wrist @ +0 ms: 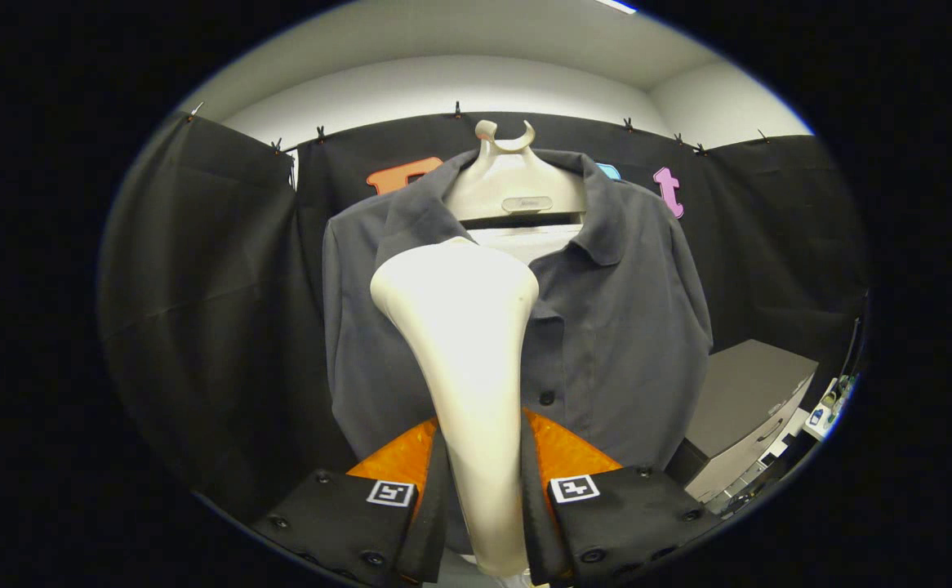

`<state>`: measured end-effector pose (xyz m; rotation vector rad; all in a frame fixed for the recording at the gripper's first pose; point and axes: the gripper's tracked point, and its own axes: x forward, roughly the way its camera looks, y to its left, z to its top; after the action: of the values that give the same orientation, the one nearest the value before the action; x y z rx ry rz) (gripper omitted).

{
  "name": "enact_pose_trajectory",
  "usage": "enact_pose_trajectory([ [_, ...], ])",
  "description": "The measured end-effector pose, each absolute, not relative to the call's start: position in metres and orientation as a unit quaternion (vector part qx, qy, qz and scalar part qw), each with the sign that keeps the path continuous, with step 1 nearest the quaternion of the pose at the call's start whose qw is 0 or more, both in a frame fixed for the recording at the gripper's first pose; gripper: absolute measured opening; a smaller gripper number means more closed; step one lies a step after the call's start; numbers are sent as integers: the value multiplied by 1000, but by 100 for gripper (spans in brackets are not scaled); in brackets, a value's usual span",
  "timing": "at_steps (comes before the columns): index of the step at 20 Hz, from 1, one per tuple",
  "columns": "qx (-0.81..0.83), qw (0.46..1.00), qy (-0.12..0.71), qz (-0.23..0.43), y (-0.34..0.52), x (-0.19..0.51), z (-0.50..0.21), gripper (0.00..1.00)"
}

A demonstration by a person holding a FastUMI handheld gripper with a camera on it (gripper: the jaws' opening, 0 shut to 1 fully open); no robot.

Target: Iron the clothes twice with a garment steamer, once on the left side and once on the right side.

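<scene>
Your hand-held gripper (482,482) clamps both fingers on the cream plastic garment steamer (464,343), its head against the hanging dark grey collared shirt (615,343).

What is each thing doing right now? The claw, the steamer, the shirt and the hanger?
claw: shut on the steamer, one finger pressing each side of its handle.
steamer: held upright, head up against the shirt's upper chest by the collar.
shirt: hanging on the hanger, collar open, buttoned lower down.
hanger: upright, carrying the shirt, hook at the top.
cabinet: standing beside the shirt, shut as far as I can see.
</scene>
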<state>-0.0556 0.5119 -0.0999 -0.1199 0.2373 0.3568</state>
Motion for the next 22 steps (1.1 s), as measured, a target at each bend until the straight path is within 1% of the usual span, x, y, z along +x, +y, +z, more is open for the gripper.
enact_pose_trajectory([
  [10,-84,967,188,153,511,-33,-171,47],
  [22,-106,950,263,130,474,-52,-246,47],
])
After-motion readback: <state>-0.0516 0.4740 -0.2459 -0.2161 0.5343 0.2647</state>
